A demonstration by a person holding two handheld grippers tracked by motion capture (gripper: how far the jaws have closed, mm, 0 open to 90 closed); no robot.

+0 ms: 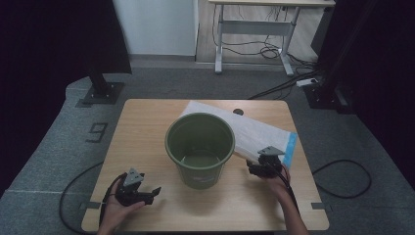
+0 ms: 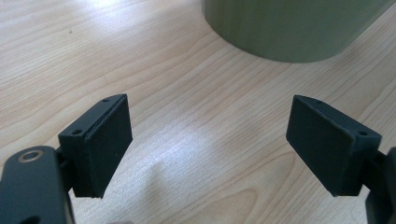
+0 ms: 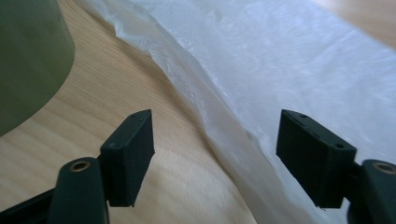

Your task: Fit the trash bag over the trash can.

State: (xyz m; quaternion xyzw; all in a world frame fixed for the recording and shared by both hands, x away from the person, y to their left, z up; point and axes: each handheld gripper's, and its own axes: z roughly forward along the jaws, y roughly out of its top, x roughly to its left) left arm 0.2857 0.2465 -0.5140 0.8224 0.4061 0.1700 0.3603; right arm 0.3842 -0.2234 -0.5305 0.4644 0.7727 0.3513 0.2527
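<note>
Right gripper (image 3: 212,158), jaws spread, straddles the near edge of the white crinkled plastic bag (image 1: 254,132) by the worktop's right edge, beside the green plastic bucket (image 1: 199,147) at centre; next: pinch that edge; left gripper (image 2: 210,144) spread, idle.

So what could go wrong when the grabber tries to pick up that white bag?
The white bag lies flat and thin on the table, so the right gripper, its jaws open over the bag's edge, might slip off or only pinch a wrinkle. The green bucket stands close beside it and might get bumped.
</note>
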